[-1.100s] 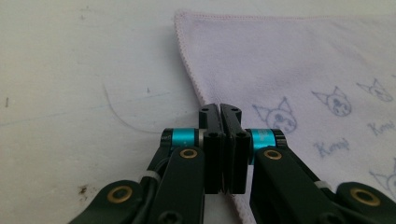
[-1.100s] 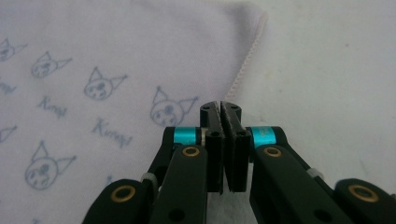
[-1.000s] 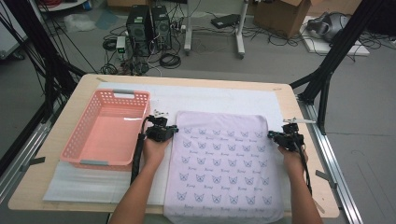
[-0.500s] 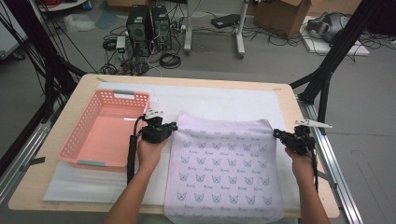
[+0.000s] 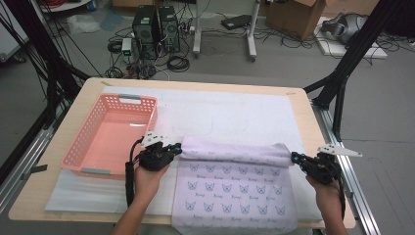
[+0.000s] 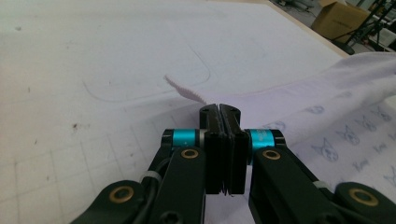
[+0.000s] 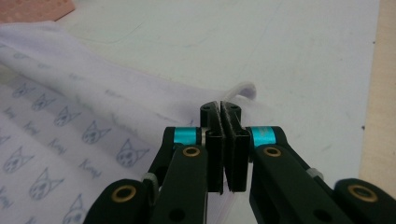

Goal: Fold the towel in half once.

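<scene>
A lavender cloth (image 5: 235,196) printed with small cat faces lies on the white mat, its far edge folded back toward the person in a soft roll. My left gripper (image 5: 178,147) is shut on the cloth's far left corner, and a frayed tip of cloth (image 6: 327,93) pokes out past the closed jaws of the left gripper (image 6: 219,108). At the other end, my right gripper (image 5: 295,157) is shut on the far right corner. In the right gripper view the cloth (image 7: 70,93) runs off to the left of the pinched jaws of the right gripper (image 7: 220,107).
A pink plastic basket (image 5: 110,132) stands on the mat left of the cloth, close to my left hand. The white mat (image 5: 235,112) stretches bare beyond the fold. The wooden table edge (image 5: 313,127) and a metal rail run along the right.
Both hands have come toward the person and risen a little, drawing the cloth's far edge back over itself, so the cloth now shows a rolled fold.
</scene>
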